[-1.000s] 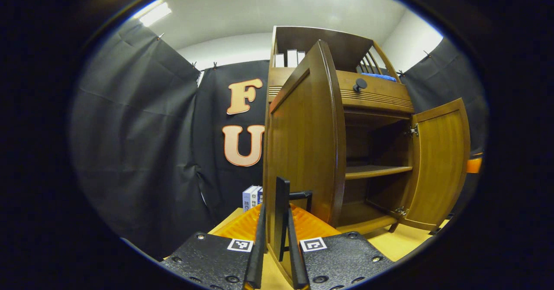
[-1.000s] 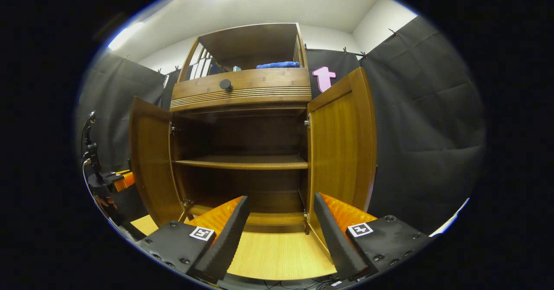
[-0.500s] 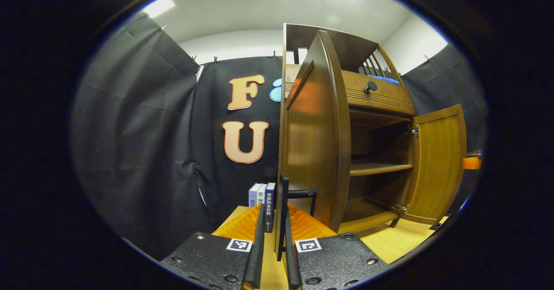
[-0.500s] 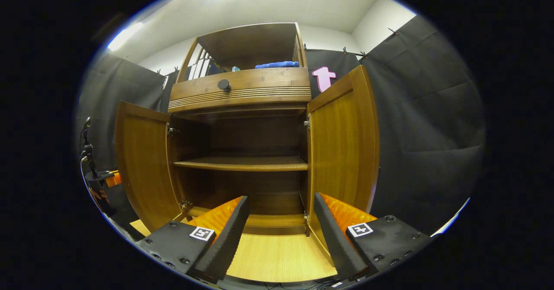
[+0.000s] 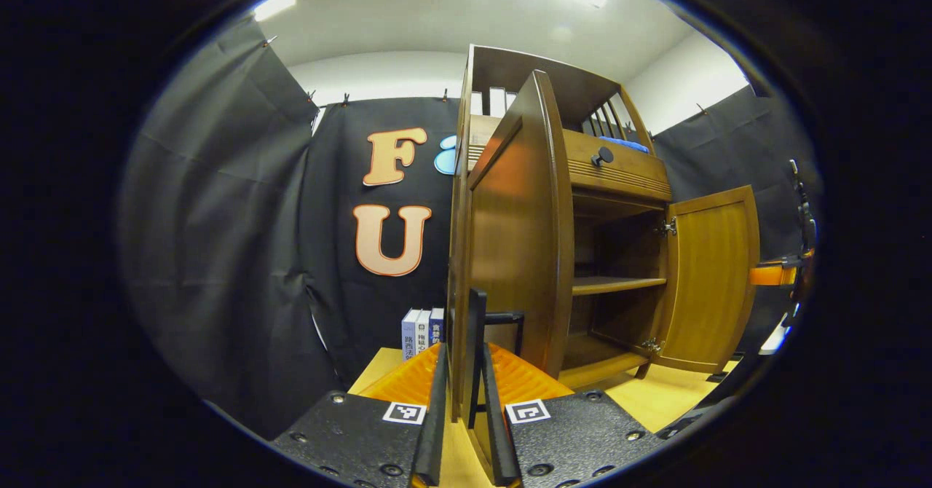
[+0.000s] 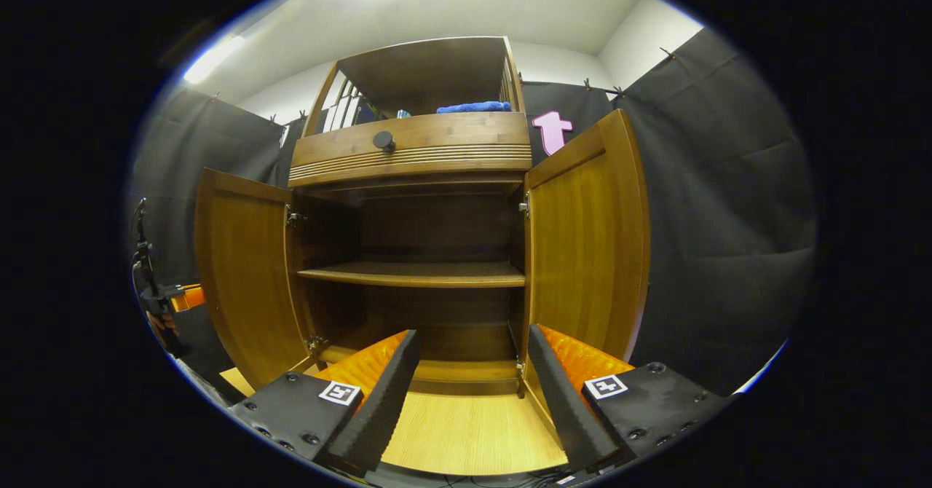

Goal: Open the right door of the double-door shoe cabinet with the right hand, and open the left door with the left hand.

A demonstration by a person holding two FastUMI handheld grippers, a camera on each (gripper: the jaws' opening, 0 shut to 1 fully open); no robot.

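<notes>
On the light wood table stands the cabinet, both doors swung out. In the right gripper view it sits dead ahead: left door open past square, right door open too, its lower edge just beside the right gripper's right-hand finger. That gripper is wide open, nothing between the fingers, aimed at the bottom compartment. Inside, one shelf across the middle, bare as far as I can see. Above the doors is a drawer with a dark knob; in the open top section lies a blue cloth, with some upright white books or boards at its left.

Left gripper view: the left gripper is nearly closed around the black handle on the left door's outer edge. The fingers flank the handle bar with the door edge running down between them; both appear to press on it, though the contact itself sits low and is hard to confirm. The door is seen almost edge-on. Beyond it the shelf and the right door show. A few books stand on the table behind the left door, against the wall.

The other gripper shows far off at the edge of each view: orange body at the right in the left gripper view, and at the left in the right gripper view with a hand on it.
</notes>
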